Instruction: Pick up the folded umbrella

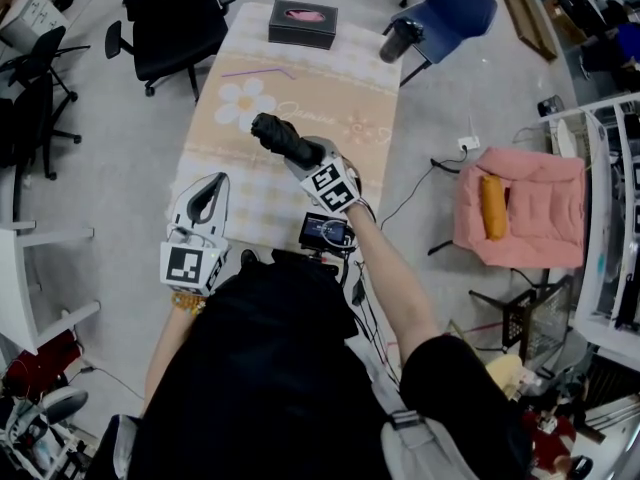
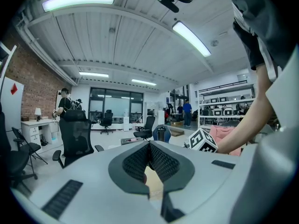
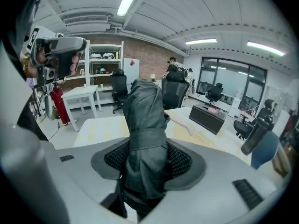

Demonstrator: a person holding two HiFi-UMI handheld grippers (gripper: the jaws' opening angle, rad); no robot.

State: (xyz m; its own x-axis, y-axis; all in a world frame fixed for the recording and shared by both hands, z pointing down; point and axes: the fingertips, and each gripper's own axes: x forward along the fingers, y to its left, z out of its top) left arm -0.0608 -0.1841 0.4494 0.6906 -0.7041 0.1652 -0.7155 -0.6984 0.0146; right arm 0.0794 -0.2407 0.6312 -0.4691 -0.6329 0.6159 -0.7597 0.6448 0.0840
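A long desk [image 1: 375, 88] runs away from the person, covered by a peach and cream checked cloth with a white daisy and a line of pale script printed on it. The script is too small and faint to read. A black office chair [image 1: 170, 23] stands at the desk's far left corner and a blue chair [image 1: 455, 8] at its far right. A pink cushioned seat [image 1: 525, 208] lies well apart on the floor to the right.

On the far end of the desk sits a black box [image 1: 302, 24] with something pink showing in its top.

The folded umbrella [image 1: 285, 140], black and strapped shut, is clamped between the jaws of the right gripper [image 1: 305, 156] over the middle of the desk. Its free end slants up and away, off the cloth. The right gripper view shows the mesh pads pressed against the umbrella [image 3: 145, 139] on both sides. That view also shows a brick wall and a thin purple strip [image 3: 180, 124] lying on the cloth.

The left gripper [image 1: 217, 180] hangs over the near left edge of the desk, its jaws together at the tips with nothing between them. Only the left gripper view shows a glass front and distant people, and in it the right gripper's marker cube [image 2: 203, 140] bears black and white squares, no lettering.

A dark bottle [image 1: 401, 40] stands beside the blue chair.
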